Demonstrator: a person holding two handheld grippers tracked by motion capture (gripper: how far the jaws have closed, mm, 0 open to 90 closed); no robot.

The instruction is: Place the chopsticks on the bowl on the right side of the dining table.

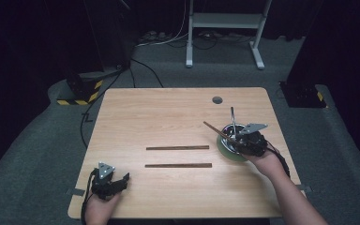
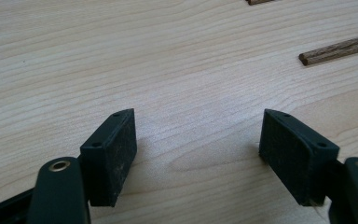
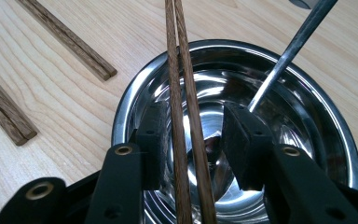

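Observation:
A steel bowl (image 1: 228, 140) (image 3: 307, 112) sits on a green plate (image 1: 226, 153) at the table's right side. A metal utensil handle (image 1: 233, 119) (image 3: 289, 51) leans out of it. A pair of brown chopsticks (image 1: 214, 129) (image 3: 182, 93) rests in the bowl and slants up to the left. My right gripper (image 1: 238, 140) (image 3: 191, 114) hovers over the bowl, open, with that pair between its jaws; the left pad is close to the sticks and a gap shows at the right pad. My left gripper (image 1: 122, 181) (image 2: 198, 128) stands open on bare wood near the front left corner.
Two more chopstick pairs (image 1: 177, 147) (image 1: 178, 165) lie side by side across the table's middle; their ends appear in the right gripper view (image 3: 70, 39) and the left gripper view (image 2: 338, 49). A cable hole (image 1: 217, 100) marks the far edge. A white stand (image 1: 225, 21) is beyond the table.

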